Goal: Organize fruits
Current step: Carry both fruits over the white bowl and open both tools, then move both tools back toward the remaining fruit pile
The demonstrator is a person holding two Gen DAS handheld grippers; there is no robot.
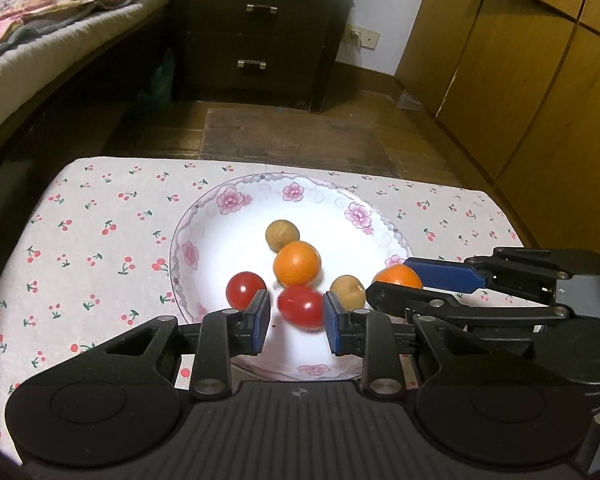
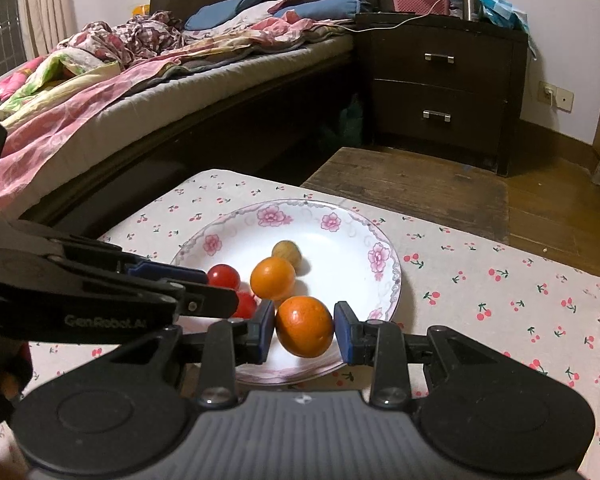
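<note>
Over the plate (image 1: pixel 188 240), our left tongs (image 1: pixel 296 316) spread around a tomato (image 1: pixel 300 306), right tongs (image 2: pixel 305 330) straddling an orange (image 2: pixel 304 326), seemingly unclamped, both readying pickups

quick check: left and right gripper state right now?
Left gripper: open, fingers either side of a red tomato, gaps visible.
Right gripper: cannot tell; fingers bracket an orange.

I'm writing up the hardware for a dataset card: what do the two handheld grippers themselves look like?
Both look alike. The left gripper and right gripper are black plastic, with two round housings flanking a ribbed grey centre panel, jointed linkage arms with silver pivot screws, and flat blue finger pads. The left one's side carries white "GenRobot.AI" lettering. No cables are visible on either.
</note>
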